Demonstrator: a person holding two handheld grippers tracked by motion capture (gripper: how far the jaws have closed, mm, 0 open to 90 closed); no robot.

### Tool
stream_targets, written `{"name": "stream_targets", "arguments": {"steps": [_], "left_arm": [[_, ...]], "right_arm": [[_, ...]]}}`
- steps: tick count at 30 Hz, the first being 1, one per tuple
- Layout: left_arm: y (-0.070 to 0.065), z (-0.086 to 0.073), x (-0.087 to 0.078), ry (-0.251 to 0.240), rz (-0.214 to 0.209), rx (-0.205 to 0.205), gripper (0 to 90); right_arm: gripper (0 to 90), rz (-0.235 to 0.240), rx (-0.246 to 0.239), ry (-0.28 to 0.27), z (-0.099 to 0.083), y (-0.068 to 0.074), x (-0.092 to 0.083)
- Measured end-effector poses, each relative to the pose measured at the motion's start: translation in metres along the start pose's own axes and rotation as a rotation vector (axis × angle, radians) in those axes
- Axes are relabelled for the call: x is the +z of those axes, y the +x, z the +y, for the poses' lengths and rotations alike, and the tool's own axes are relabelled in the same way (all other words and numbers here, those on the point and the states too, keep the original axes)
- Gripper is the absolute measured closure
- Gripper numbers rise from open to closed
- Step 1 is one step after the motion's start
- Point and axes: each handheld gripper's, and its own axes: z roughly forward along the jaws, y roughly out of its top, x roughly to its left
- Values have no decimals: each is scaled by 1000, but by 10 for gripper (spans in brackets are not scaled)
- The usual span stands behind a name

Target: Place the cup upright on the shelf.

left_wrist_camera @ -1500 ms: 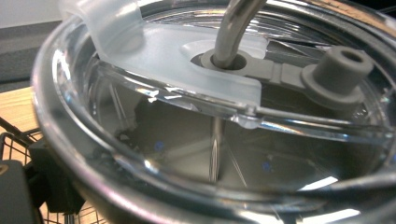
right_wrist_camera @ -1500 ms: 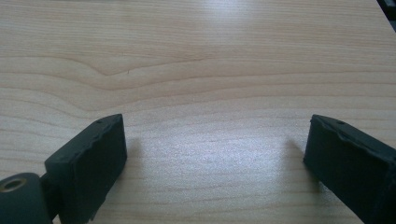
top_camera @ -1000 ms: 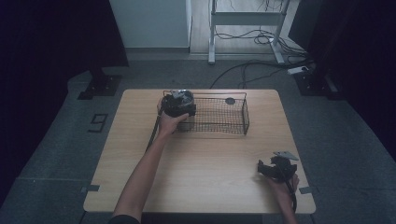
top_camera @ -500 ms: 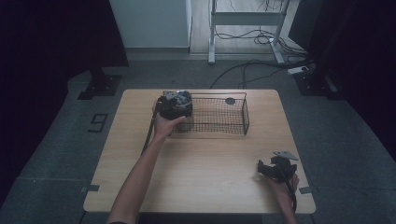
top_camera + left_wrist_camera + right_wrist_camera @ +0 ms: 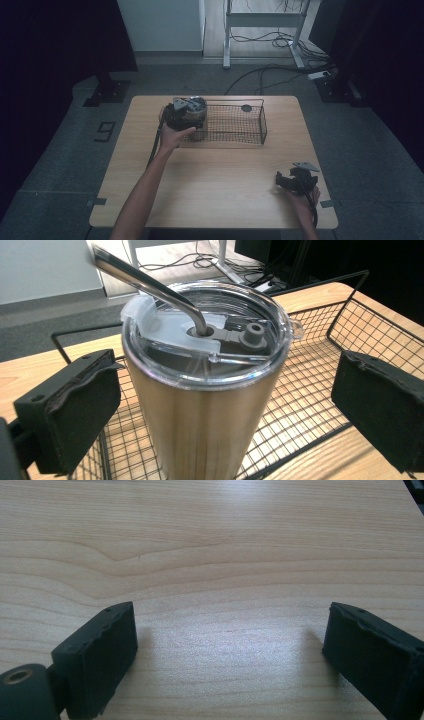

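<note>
Tumbler [image 5: 210,390], steel, lidded, with straw [image 5: 150,287], upright in the basket's [image 5: 257,120] left end, between the spread jaws of the left tool [image 5: 225,405], not gripped. Risk on closing: smooth wall slipping, or straw snagging. Right tool [image 5: 230,645] released, well off the basket over bare bench [image 5: 210,540].

A small round black thing [image 5: 246,108] lies in the basket's far right corner. Cables [image 5: 260,80] lie on the floor past the tabletop's far edge.

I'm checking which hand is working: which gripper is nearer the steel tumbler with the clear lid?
Left. The left gripper has its open jaws on either side of the steel tumbler in the wire basket; the right gripper rests near the table's front right corner.
</note>
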Motion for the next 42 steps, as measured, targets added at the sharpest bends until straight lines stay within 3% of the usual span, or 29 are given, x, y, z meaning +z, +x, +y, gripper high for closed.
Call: {"name": "stream_targets", "arguments": {"steps": [11,25,36,42], "left_arm": [[-6,-13,-33,2,-46,29,0],[-15,-56,-77,19,-96,65,0],[-9,-98,-104,56,-122,31,2],[-7,-107,-107,68,-124,24,3]], "right_arm": [[69,0,0,0,0,0,0],[69,0,2,2,0,0,0],[69,0,2,1,0,0,0],[69,0,2,1,0,0,0]]}}
